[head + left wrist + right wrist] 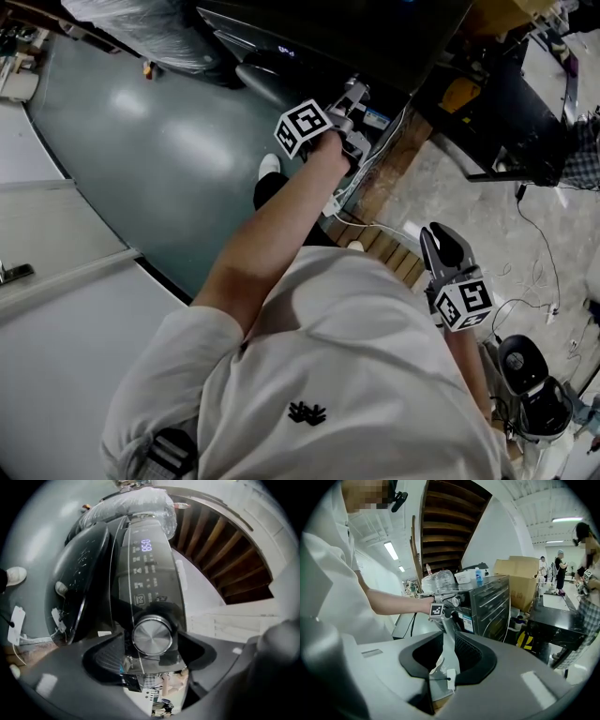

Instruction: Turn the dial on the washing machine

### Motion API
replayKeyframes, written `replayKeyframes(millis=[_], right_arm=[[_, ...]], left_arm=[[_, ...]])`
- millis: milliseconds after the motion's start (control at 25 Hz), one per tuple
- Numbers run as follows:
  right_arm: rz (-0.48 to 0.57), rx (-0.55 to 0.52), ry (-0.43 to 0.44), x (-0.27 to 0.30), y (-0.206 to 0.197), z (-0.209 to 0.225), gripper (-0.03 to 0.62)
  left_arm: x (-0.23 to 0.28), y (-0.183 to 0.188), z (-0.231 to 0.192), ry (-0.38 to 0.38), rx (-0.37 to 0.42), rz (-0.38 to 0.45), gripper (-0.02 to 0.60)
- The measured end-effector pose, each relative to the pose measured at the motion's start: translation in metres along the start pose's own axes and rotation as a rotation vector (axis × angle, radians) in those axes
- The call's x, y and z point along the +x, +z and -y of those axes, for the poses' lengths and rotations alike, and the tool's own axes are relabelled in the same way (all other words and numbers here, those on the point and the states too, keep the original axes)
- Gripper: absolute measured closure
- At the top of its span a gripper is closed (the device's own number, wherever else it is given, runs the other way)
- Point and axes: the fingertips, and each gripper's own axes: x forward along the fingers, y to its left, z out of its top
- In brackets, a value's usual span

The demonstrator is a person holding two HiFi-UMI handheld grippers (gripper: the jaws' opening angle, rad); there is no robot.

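Note:
The washing machine (319, 37) is dark, with a lit display (146, 545) on its control panel and a round glass door (79, 583). Its silver dial (152, 637) lies between the jaws of my left gripper (154, 645). The jaws stand wide on either side of the dial, and I see no pad pressing on it. In the head view my left gripper (352, 108) reaches out to the machine and hides the dial. The right gripper view shows the dial (456, 601) at the machine's front corner. My right gripper (439, 242) hangs by the person's side, narrowly open and empty.
A plastic-wrapped bundle (136, 508) lies on top of the machine. Cables and a power strip (337, 202) run over the floor near a white shoe (270, 166). Wooden stairs (220, 550) rise behind. A cardboard box (520, 576), a black table (562, 616) and people (560, 569) are at right.

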Motion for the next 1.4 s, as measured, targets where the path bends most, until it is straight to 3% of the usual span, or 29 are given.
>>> replayKeyframes(millis=[200,360,480,640,800,880,1080,1400], right_arm=[[-0.003,0.004,-0.002,-0.002,-0.002,0.001,0.518],[-0.002,0.006,-0.009,-0.003,-0.003,0.002,0.518],[-0.003,0.006,-0.012,-0.003,-0.003,0.000,0.517],[-0.004,0.008,-0.010,-0.002,-0.002,-0.001,0.517],[-0.001,0.007,-0.009,-0.003,0.000,0.001,0.518],[-0.002,0.006,-0.011,-0.003,0.000,0.001,0.518],[-0.004,0.005,-0.012,-0.004,-0.003,-0.001,0.519],[-0.004,-0.003,-0.005,-0.004,-0.002,-0.005,0.519]], left_arm=[[0.006,-0.001,0.002,-0.003,-0.037,0.002,0.198],[0.004,0.001,-0.002,0.038,0.017,0.009,0.255],[0.002,0.002,-0.002,0.053,0.067,0.011,0.258],[0.003,0.004,0.000,0.088,0.198,-0.001,0.258],[0.003,0.003,0.003,0.153,0.415,-0.024,0.258],[0.003,0.003,0.004,0.162,0.458,-0.029,0.258],[-0.002,0.001,0.002,0.124,0.376,-0.019,0.256],[-0.009,-0.009,-0.004,0.029,0.128,-0.032,0.225]])
